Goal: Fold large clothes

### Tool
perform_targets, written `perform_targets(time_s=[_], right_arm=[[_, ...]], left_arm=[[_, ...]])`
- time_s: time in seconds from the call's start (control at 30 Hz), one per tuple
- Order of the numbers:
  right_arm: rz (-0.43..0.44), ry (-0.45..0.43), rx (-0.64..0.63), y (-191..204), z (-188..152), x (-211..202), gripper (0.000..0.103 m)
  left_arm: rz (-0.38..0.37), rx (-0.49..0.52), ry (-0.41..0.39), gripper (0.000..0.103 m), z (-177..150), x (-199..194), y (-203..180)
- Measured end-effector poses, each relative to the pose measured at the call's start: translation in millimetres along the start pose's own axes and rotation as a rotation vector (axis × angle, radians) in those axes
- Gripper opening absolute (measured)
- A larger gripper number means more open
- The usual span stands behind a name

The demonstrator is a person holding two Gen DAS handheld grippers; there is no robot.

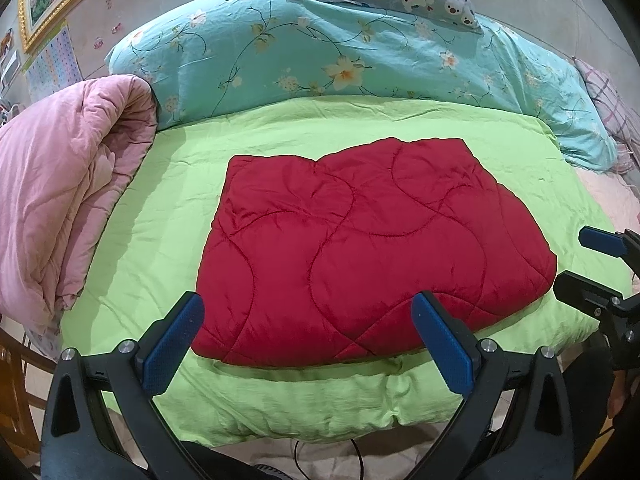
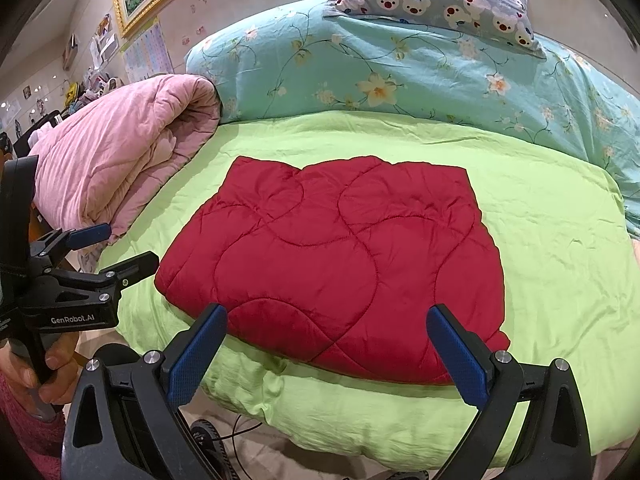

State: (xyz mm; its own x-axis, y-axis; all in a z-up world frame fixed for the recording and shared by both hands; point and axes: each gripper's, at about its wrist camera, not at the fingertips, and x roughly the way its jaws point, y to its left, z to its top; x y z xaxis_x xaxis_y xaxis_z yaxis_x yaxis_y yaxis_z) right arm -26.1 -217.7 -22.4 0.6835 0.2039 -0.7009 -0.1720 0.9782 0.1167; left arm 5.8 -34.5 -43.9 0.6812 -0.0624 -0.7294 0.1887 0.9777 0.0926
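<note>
Left wrist view: bed (image 1: 160, 208) under green sheet carries red quilted garment (image 1: 360, 248), folded flat at centre, pink quilt (image 1: 68, 184) well apart. Left gripper (image 1: 308, 344) and right gripper (image 2: 328, 354) hover off the near edge, jaws apart, empty. Judgement: pinch both near corners evenly, fold away squarely

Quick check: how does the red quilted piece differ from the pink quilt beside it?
The red piece lies flat in a neat folded rectangle mid-bed; the pink quilt is heaped in a loose roll at the left edge. The red fabric is shiny with curved stitching; the pink one is matte, and its stitching is hard to make out. Both are padded, and neither is held: left tongs and right tongs are open.
</note>
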Motion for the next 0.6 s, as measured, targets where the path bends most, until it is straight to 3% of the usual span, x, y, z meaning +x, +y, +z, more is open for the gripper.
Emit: perform_targets(time_s=[0.6], right_arm=[[0.000,0.004,0.004,-0.6,-0.6,2.1,0.101]], left_arm=[[-0.013,-0.015,0.002,0.103,0.2,2.0,3.8]])
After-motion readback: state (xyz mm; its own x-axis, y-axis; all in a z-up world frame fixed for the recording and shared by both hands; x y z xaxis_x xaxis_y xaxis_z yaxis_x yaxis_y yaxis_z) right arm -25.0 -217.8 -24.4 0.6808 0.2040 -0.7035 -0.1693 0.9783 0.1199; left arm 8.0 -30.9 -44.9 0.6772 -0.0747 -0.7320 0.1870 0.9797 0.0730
